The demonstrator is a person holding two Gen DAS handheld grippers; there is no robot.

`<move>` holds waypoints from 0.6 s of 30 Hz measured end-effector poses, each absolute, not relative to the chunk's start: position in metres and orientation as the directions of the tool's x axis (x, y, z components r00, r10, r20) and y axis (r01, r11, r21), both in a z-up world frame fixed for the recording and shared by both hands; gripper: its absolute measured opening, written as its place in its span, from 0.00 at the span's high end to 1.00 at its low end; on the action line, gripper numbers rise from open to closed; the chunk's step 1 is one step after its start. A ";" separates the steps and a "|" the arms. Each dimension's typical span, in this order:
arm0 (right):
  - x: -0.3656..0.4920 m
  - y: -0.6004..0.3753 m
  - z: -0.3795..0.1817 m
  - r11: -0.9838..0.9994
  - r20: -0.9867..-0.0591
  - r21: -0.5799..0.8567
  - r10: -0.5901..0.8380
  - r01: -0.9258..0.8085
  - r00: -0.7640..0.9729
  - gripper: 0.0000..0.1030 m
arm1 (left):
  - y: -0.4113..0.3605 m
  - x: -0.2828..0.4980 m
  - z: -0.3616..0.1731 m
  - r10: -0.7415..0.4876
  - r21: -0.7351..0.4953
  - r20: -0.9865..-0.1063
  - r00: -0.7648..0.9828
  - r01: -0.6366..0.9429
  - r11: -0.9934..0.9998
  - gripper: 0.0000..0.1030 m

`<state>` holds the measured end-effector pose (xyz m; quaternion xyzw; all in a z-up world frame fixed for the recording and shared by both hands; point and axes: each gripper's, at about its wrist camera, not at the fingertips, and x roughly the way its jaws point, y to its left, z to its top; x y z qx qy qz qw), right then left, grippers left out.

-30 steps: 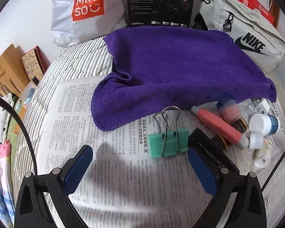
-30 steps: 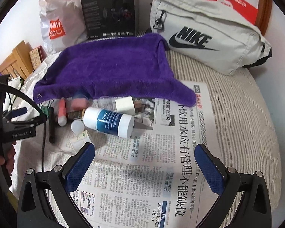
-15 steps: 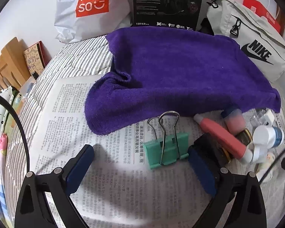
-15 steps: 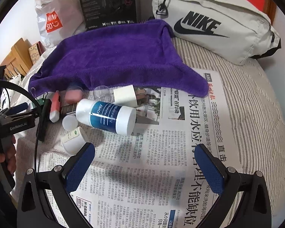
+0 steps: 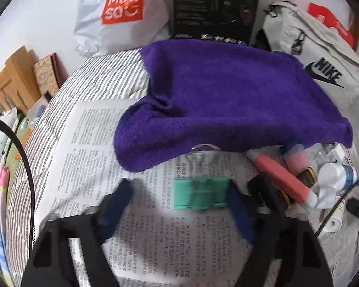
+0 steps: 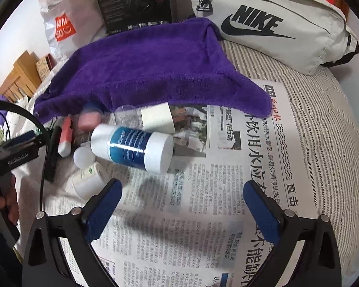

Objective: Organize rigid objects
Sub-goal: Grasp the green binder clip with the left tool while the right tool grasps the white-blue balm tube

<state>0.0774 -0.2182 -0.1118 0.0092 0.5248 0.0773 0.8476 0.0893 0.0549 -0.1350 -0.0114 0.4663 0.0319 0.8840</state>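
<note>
Left gripper (image 5: 179, 205) jaws were closing on the green binder clip (image 5: 200, 193), not yet pinching; off-centre contact could kick it sideways; right gripper (image 6: 180, 202) gaped empty.

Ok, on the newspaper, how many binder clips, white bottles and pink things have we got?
Binder clip: 1
White bottles: 2 (big bottle, small bottle)
Pink things: 2 (tube, jar)
Total: 5
</note>
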 end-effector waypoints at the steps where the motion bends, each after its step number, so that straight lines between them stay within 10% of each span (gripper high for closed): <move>1: 0.078 -0.217 -0.111 0.987 -0.886 0.107 0.150 -0.121 0.438 0.03 | 0.054 0.087 -0.135 0.042 0.009 -0.819 0.572 -0.060 0.998 0.42; 18: 0.114 -0.174 -0.115 0.996 -0.892 0.078 0.084 -0.032 0.445 0.04 | 0.050 0.078 -0.137 0.031 0.010 -0.782 0.622 -0.037 0.999 0.47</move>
